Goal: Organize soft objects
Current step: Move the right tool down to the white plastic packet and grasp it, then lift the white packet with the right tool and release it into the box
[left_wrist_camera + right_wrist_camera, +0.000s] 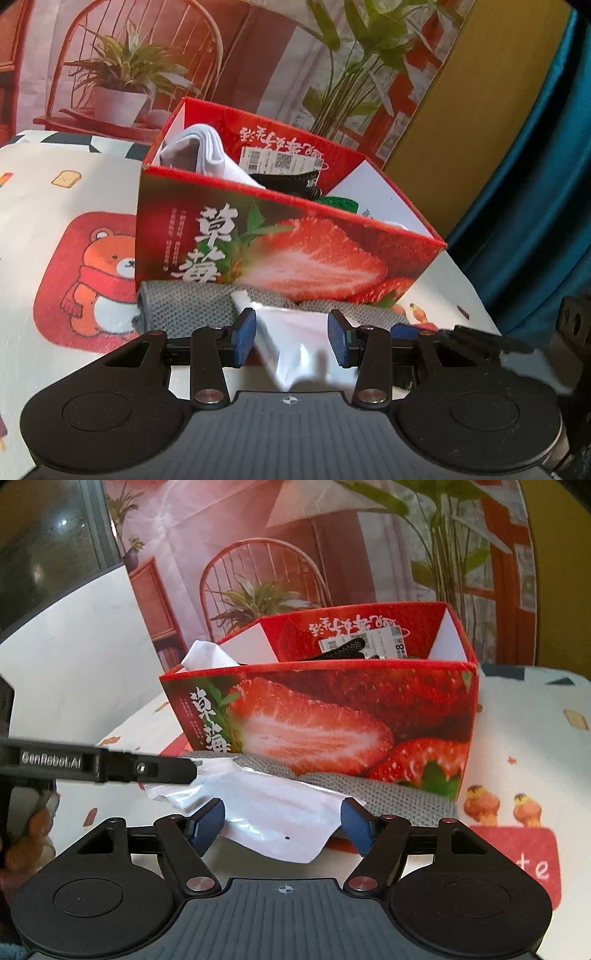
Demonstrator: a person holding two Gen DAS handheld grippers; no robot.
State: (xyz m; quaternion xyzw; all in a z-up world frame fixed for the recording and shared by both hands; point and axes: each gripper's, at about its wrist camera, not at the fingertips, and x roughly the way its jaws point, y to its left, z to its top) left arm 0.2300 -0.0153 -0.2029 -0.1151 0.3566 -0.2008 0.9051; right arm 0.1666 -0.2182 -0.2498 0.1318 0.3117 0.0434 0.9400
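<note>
While both jaws gape, white bag (277, 812) atop grey knit (184, 306), strawberry box (295, 254) behind

A home-like staged corner: a counter (44, 184) under a cartoon bear-print cloth, a printed backdrop of wicker chair and potted plants (122, 62), a teal fabric curtain (535, 184), a red strawberry-print cardboard box (332, 723).

We see a red strawberry-printed box (288, 254) with white Chinese characters, a grey knitted cloth (184, 308), a glossy white plastic pouch (280, 812), white folded fabric (207, 151) and black fabric (291, 184) inside, a cream bear-patterned cloth (55, 206) on the counter, and blue pads (243, 338).
</note>
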